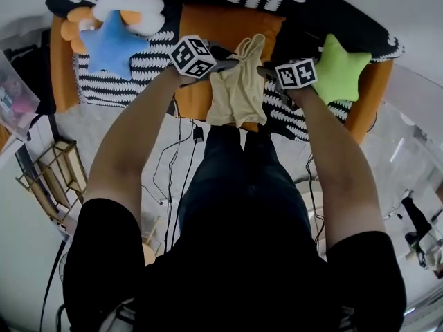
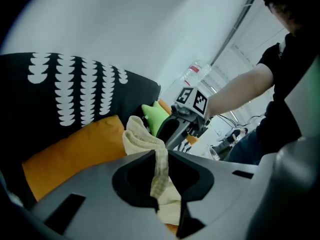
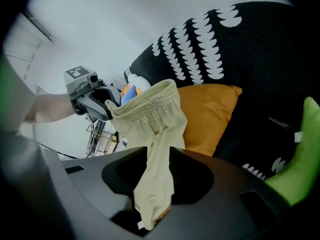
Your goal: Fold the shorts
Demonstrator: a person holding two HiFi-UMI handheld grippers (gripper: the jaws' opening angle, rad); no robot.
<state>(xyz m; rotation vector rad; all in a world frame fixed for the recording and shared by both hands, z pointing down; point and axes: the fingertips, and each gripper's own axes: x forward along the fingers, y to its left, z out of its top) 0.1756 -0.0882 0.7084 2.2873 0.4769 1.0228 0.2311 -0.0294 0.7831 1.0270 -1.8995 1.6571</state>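
Beige shorts (image 1: 239, 88) hang in the air in front of the sofa, bunched and drooping between both grippers. My left gripper (image 1: 234, 63) is shut on one upper edge of the waistband, which runs as a thin strip of cloth (image 2: 159, 176) between its jaws. My right gripper (image 1: 266, 70) is shut on the other side, where a thicker fold of the shorts (image 3: 156, 149) passes through its jaws. Each gripper view shows the opposite gripper across the cloth: the right gripper (image 2: 176, 126) and the left gripper (image 3: 102, 101). The two grippers are close together at about the same height.
An orange sofa (image 1: 228, 23) carries a black-and-white patterned throw (image 1: 124, 75), a blue star cushion (image 1: 114, 43), a white cloud cushion (image 1: 131, 7) and a green star cushion (image 1: 339, 68). A wooden rack (image 1: 52, 178) and cables (image 1: 173, 164) are on the floor at the left.
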